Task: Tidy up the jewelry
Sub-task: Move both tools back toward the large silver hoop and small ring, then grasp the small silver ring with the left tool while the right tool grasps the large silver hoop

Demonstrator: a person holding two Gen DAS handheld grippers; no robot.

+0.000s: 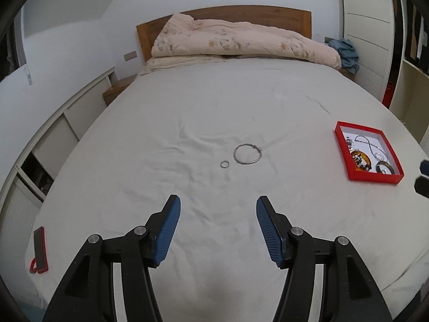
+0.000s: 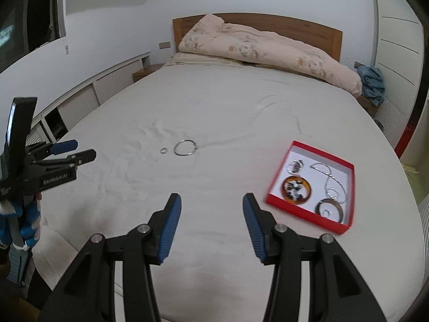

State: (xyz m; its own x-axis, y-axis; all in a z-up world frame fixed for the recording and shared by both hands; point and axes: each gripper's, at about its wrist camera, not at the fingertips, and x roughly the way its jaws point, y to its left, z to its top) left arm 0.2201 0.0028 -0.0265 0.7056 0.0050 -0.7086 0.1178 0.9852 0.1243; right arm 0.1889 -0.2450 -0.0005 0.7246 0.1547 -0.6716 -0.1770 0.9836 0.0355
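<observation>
A thin silver bangle [image 1: 247,154] and a small silver ring [image 1: 224,164] lie on the white bed sheet, ahead of my left gripper [image 1: 218,206], which is open and empty. They also show in the right wrist view: the bangle [image 2: 184,148] and the ring [image 2: 163,150]. A red box [image 1: 375,178] at the right holds several pieces: amber bangles and a silver chain. In the right wrist view the red box [image 2: 300,212] sits just right of my open, empty right gripper [image 2: 211,204]. The left gripper's body [image 2: 53,161] shows at the left there.
A rumpled cream quilt [image 1: 241,40] and wooden headboard [image 1: 228,13] are at the bed's far end. A red phone [image 1: 40,249] lies near the bed's left edge. A blue cloth [image 1: 346,53] sits on a nightstand at the right. White cabinets [image 1: 67,123] line the left wall.
</observation>
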